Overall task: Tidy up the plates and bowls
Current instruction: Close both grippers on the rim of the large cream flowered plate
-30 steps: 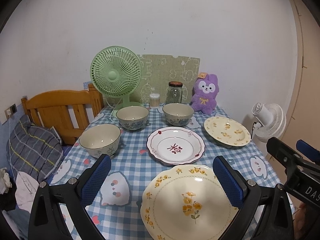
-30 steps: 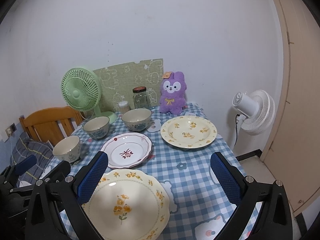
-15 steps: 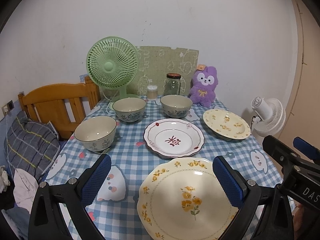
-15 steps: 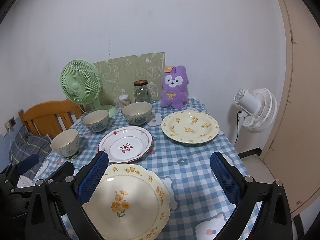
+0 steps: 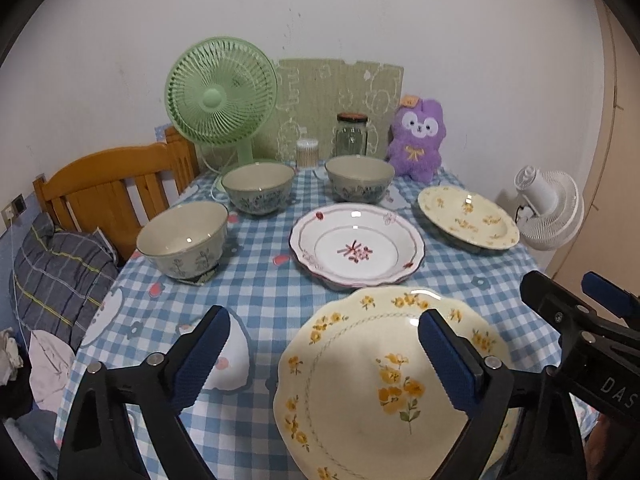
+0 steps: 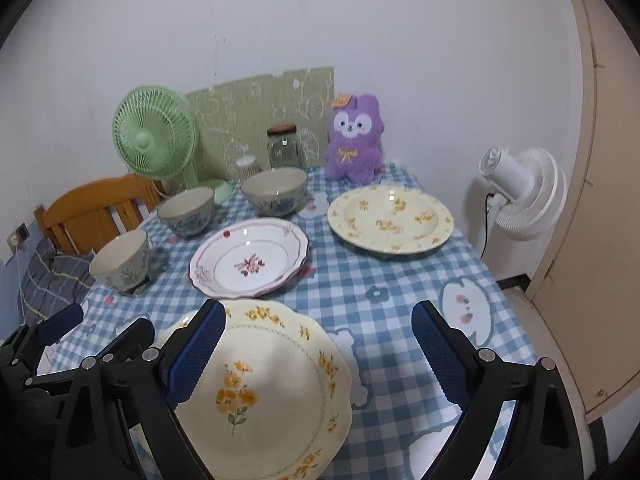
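Both grippers hang over the near edge of the table (image 5: 256, 288) with nothing between their blue pads. The left gripper (image 5: 324, 356) stands wide with its jaws closing, its right finger above the near yellow-flowered plate (image 5: 384, 384). The right gripper (image 6: 316, 354) is likewise wide and closing, its left finger over that same plate (image 6: 264, 392).

That plate is cream with a scalloped rim, small yellow blossoms round the border and a yellow sprig in the middle; it lies at the near edge of the blue checked cloth. Just behind it sits a white plate with a pink rim line and a red flower motif (image 5: 356, 246). A second yellow-flowered plate (image 6: 390, 218) lies at the far right. Three cream bowls with blue-grey leaf prints stand apart from one another: one at the left (image 5: 182, 238), two further back (image 5: 258, 186) (image 5: 360, 178).

Behind them are a green fan (image 5: 220, 98), a glass jar (image 5: 351, 134) and a purple plush rabbit (image 5: 418, 138).

The left wrist view shows the right gripper's black frame at its right edge; the right wrist view shows the left gripper low at its left, and more of the white fan (image 6: 520, 194) and floor beside the table.
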